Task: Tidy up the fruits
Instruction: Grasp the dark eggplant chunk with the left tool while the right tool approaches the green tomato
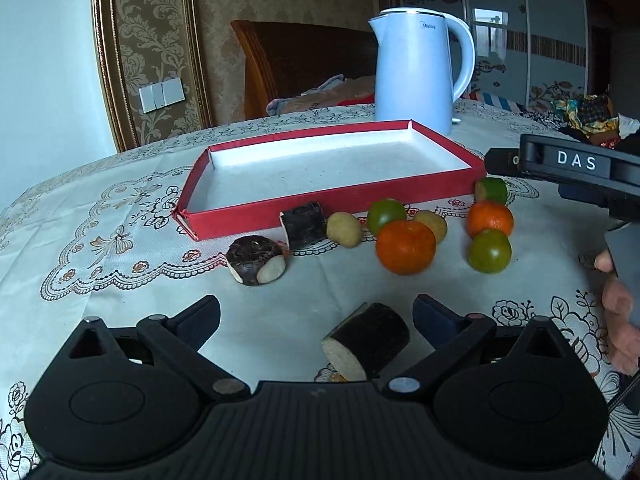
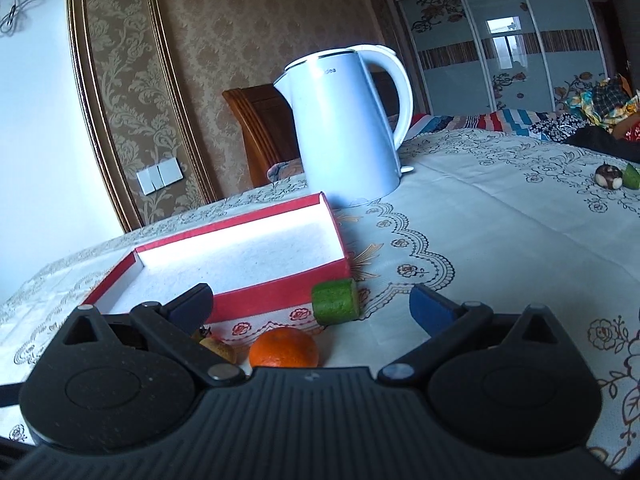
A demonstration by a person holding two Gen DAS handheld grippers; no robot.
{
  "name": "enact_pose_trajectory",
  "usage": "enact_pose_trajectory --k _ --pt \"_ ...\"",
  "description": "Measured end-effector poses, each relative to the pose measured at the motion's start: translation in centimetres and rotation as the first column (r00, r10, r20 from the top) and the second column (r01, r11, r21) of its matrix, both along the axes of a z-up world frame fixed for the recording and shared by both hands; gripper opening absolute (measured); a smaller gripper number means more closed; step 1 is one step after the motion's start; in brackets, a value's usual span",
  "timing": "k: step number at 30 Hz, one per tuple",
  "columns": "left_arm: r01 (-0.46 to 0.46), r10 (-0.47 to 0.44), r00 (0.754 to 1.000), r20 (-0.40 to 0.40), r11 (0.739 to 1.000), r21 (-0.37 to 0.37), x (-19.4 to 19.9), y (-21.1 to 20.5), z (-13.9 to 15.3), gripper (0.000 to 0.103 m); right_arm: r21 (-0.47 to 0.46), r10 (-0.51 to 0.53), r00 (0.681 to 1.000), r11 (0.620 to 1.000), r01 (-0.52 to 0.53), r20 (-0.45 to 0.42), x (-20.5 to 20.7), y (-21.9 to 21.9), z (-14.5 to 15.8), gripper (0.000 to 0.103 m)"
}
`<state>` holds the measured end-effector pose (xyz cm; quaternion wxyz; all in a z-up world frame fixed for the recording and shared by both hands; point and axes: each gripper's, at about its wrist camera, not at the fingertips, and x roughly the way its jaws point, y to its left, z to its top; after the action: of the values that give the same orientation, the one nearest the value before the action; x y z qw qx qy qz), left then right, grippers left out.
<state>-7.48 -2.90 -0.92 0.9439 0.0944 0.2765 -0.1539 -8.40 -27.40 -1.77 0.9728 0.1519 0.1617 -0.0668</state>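
A red tray [image 1: 332, 208] with a white floor stands on the table; it also shows in the right wrist view [image 2: 280, 300]. In front of it lie two orange mandarins [image 1: 405, 246], green citrus [image 1: 489, 251], small potatoes [image 1: 344, 229] and dark cut cane pieces [image 1: 256, 260]. My left gripper [image 1: 316, 318] is open, with one dark cane piece [image 1: 366, 340] lying between its fingers, near the right one. My right gripper [image 2: 310, 304] is open and empty above an orange mandarin [image 2: 284, 348] and a green cut piece [image 2: 335, 301]. Its body [image 1: 576, 168] shows at the right of the left wrist view.
A white electric kettle [image 1: 416, 68] stands just behind the tray. A dark piece and a green piece [image 2: 616, 176] lie far right on the lace tablecloth. A bed with clothes is beyond the table. A hand [image 1: 620, 312] holds the right gripper.
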Motion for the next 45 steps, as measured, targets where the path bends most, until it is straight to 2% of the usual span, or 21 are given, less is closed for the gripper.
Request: enact_pose_trajectory --k 7,11,13,17,20,26,31,37,39,42,43,45 --pt "0.001 -0.001 1.000 -0.027 1.000 0.009 0.4 -0.1 -0.5 0.101 -0.003 0.002 1.000 1.000 -0.002 -0.001 0.0 0.0 0.0 0.103" --pt "0.013 -0.013 0.999 -0.051 1.000 -0.006 0.3 -0.1 -0.6 0.087 -0.003 0.002 1.000 1.000 -0.002 -0.012 0.1 0.0 -0.1 0.103" --pt "0.013 -0.013 0.999 -0.047 1.000 0.001 0.1 -0.2 -0.7 0.084 -0.004 0.002 1.000 1.000 -0.002 -0.012 0.1 0.0 -0.1 0.103" --pt "0.030 -0.031 0.998 -0.060 1.000 -0.005 0.1 -0.4 -0.8 0.057 -0.002 0.002 1.000 1.000 -0.002 -0.012 0.1 0.0 -0.1 0.103" --pt "0.045 -0.047 0.996 -0.071 0.999 -0.021 0.2 -0.3 -0.8 0.044 -0.002 0.002 1.000 1.000 -0.002 -0.013 0.1 0.0 -0.1 0.103" --pt "0.044 -0.045 0.997 -0.063 0.999 -0.023 0.2 -0.4 -0.8 0.044 0.016 0.007 1.000 1.000 -0.007 -0.002 0.0 -0.3 -0.1 0.103" --pt "-0.007 0.006 0.999 -0.035 1.000 -0.023 1.0 0.9 -0.2 0.044 0.035 0.057 0.998 0.998 -0.056 -0.025 -1.0 -2.0 0.0 0.103" --pt "-0.081 0.079 0.997 -0.024 0.994 -0.072 2.6 2.9 0.2 0.044 -0.112 0.078 0.993 0.990 -0.088 -0.089 -2.5 -2.8 -0.1 0.103" --pt "-0.095 0.091 0.995 -0.038 0.990 -0.101 3.0 3.5 0.2 0.044 -0.113 0.116 0.985 0.985 -0.130 -0.127 -2.5 -2.4 -0.5 0.103" --pt "-0.106 0.102 0.994 -0.046 0.989 -0.107 3.3 3.7 0.0 0.044 -0.139 0.175 0.972 0.971 -0.197 -0.156 -2.3 -1.0 -0.5 0.103" --pt "-0.108 0.104 0.994 -0.046 0.988 -0.107 3.3 3.7 0.0 0.044 -0.151 0.192 0.968 0.964 -0.217 -0.164 -2.2 -0.4 -0.4 0.102" --pt "-0.108 0.103 0.994 -0.047 0.988 -0.109 3.3 3.7 0.0 0.044 -0.146 0.245 0.952 0.951 -0.273 -0.184 -1.9 0.8 -0.5 0.093"
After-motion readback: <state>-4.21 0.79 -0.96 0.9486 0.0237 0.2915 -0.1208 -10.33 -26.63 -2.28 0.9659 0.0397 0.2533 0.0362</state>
